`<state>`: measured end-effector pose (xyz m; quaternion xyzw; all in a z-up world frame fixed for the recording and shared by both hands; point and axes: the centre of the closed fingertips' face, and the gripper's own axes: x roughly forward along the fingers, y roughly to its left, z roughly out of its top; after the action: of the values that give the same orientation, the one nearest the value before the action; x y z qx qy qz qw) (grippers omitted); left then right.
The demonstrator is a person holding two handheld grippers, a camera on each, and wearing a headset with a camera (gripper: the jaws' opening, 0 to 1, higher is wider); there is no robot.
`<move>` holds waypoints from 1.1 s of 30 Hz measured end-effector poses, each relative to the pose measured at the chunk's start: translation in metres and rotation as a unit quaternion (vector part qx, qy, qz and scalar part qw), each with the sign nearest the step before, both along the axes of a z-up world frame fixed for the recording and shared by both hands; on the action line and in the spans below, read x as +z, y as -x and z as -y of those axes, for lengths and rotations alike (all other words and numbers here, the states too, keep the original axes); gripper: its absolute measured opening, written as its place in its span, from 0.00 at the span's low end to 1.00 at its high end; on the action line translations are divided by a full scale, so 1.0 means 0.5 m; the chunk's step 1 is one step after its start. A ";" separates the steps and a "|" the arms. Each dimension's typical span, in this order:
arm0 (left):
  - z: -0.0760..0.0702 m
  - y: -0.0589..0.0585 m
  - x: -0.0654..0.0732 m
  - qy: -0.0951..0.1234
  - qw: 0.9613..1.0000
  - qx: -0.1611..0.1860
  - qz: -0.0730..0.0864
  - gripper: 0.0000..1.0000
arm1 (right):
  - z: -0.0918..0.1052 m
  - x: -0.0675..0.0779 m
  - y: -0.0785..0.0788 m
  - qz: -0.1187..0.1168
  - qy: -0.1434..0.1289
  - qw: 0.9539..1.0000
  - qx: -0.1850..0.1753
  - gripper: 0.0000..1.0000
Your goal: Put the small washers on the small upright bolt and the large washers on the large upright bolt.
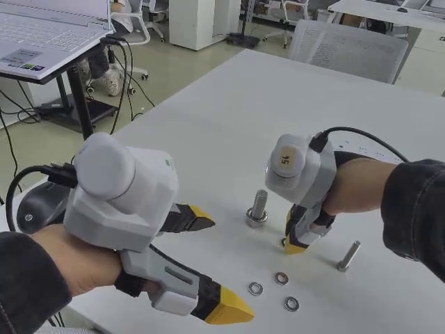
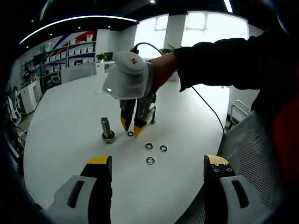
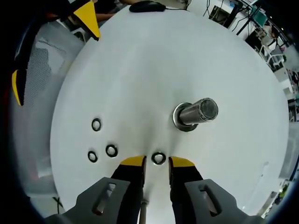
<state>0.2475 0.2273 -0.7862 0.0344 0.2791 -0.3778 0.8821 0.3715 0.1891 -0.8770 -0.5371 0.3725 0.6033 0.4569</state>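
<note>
Right tool (image 3: 156, 164): jaws parted a little, tips down at the desk (image 1: 278, 118), straddling one washer (image 3: 159, 157) that lies flat. Nothing grasped yet. Left tool (image 1: 219, 264): released, jaws wide, held off to the side and carrying nothing.

Three more washers (image 1: 281, 278) lie loose in a cluster near the working point. The large bolt (image 1: 257, 209) stands upright just beside the right tool. It has a ring at its foot, and whether that is a washer or a flange cannot be told. The small bolt (image 1: 348, 256) stands close by the right hand.

Risks, as judged:
- The washer is thin and flat on a smooth top. If the tips close above its edge, they may ride over it or squirt it sideways towards the cluster or the large bolt.
- A pinch on the rim alone may flip or flick it off the desk.
- The small bolt sits near the right hand, so a careless lift or swing could topple it.
- Washer size is not readable here. Picking without checking could put it on the wrong bolt.
</note>
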 end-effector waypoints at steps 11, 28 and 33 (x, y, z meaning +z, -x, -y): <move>0.003 -0.003 0.000 0.000 1.000 0.000 -0.001 0.80 | 0.003 0.000 -0.006 0.000 0.001 1.000 -0.001 0.17; 0.002 -0.002 0.002 0.000 1.000 0.000 0.000 0.79 | 0.001 0.000 -0.005 -0.008 -0.004 1.000 -0.009 0.15; 0.003 -0.001 0.000 0.000 1.000 0.000 -0.001 0.79 | 0.001 -0.001 -0.004 -0.009 -0.003 1.000 -0.006 0.15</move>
<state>0.2479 0.2260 -0.7861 0.0340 0.2805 -0.3780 0.8817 0.3736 0.1887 -0.8775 -0.5278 0.3783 0.6066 0.4587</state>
